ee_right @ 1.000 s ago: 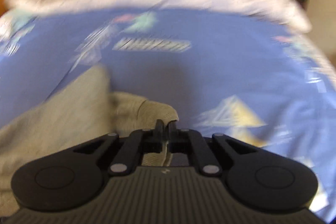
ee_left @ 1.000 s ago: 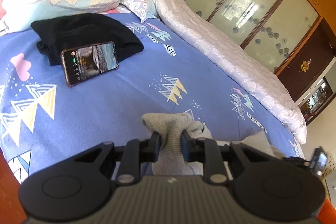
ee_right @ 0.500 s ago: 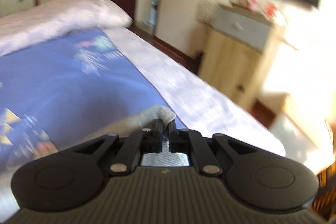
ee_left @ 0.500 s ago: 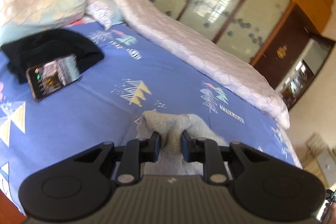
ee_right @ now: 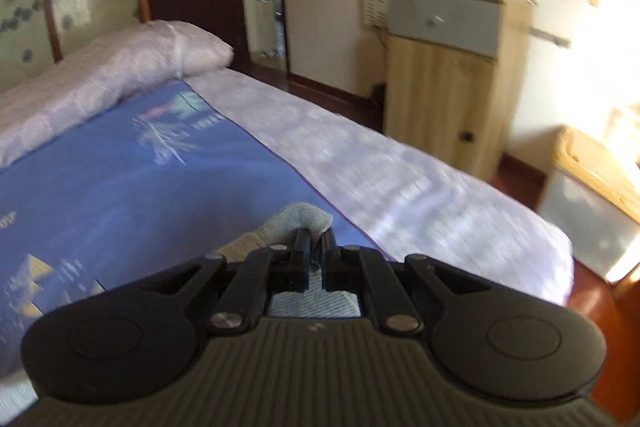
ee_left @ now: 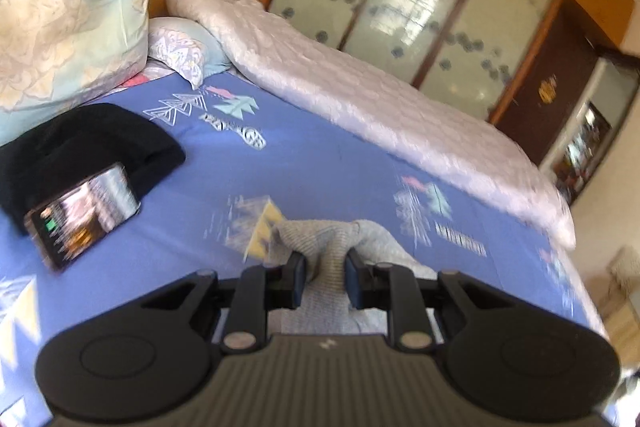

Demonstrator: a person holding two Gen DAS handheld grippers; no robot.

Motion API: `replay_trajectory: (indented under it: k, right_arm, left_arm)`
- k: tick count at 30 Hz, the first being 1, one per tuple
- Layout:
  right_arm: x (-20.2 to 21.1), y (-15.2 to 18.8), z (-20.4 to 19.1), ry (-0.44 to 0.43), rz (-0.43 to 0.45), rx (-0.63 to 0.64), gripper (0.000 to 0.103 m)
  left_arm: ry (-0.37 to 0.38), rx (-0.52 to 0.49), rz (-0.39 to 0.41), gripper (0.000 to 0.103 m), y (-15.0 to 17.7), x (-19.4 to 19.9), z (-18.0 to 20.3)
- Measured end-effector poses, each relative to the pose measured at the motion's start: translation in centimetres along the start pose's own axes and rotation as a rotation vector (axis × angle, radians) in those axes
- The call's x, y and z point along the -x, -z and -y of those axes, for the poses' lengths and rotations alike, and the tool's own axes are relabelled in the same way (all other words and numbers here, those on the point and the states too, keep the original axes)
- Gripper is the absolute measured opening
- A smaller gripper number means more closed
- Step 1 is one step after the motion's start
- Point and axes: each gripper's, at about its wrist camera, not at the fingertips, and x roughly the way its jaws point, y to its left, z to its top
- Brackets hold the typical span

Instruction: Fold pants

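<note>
The grey knit pants bunch up between the fingers of my left gripper, which is shut on a thick fold of them above the blue bed sheet. My right gripper is shut on another grey edge of the pants, held above the sheet near the bed's foot. Most of the pants are hidden under the gripper bodies.
A folded black garment with a phone on it lies at the left. Pillows stand at the headboard. A rolled white quilt runs along the far side. A wooden cabinet stands beyond the bed's foot.
Both grippers have lifted and swung with the pants. The right wrist view has turned from the sheet toward the bed's foot and the cabinet. Both grips have held.
</note>
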Motion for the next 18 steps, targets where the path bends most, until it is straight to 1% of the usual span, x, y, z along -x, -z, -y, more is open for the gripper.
replay_trajectory:
  k: [2, 5, 8, 11, 13, 14, 15, 16, 17, 18]
  right_arm:
    - [-1.4, -1.9, -2.8, -0.026, 0.010, 0.027, 0.007]
    - [-5.2, -4.5, -7.8, -0.047, -0.033, 0.085, 0.007]
    - [-9.6, -6.1, -12.7, -0.047, -0.064, 0.142, 0.007]
    - [-14.3, -6.8, -16.3, -0.032, -0.078, 0.192, 0.007]
    - [-17.2, -7.0, -18.3, -0.012, -0.084, 0.212, 0.007]
    - [-19.0, -7.3, -19.2, 0.000, -0.088, 0.213, 0.008]
    - [-20.0, -7.1, -19.8, 0.015, -0.094, 0.210, 0.009]
    - [-21.4, -6.9, -20.5, 0.028, -0.106, 0.219, 0.010]
    - [-22.9, -6.5, -21.2, 0.043, -0.126, 0.243, 0.019]
    - [-23.9, -6.0, -21.8, 0.074, -0.135, 0.265, 0.026]
  left_arm:
    - [-0.009, 0.069, -0.002, 0.019, -1.9, -3.3, -0.4]
    - [-0.048, 0.155, -0.037, 0.019, -3.9, -9.8, -1.0]
    - [-0.100, 0.180, -0.096, 0.019, -4.7, -17.0, -1.3]
    - [-0.137, 0.208, -0.145, 0.019, -4.9, -23.3, -1.5]
    - [-0.157, 0.213, -0.171, 0.019, -4.3, -26.8, -1.5]
    - [-0.170, 0.210, -0.186, 0.021, -3.9, -28.4, -1.5]
    - [-0.193, 0.198, -0.204, 0.028, -3.3, -29.7, -1.4]
    - [-0.232, 0.178, -0.228, 0.032, -2.5, -30.8, -1.2]
    - [-0.263, 0.158, -0.247, 0.038, -1.6, -31.5, -1.1]
    - [-0.259, 0.135, -0.243, 0.041, -1.0, -31.4, -0.8]
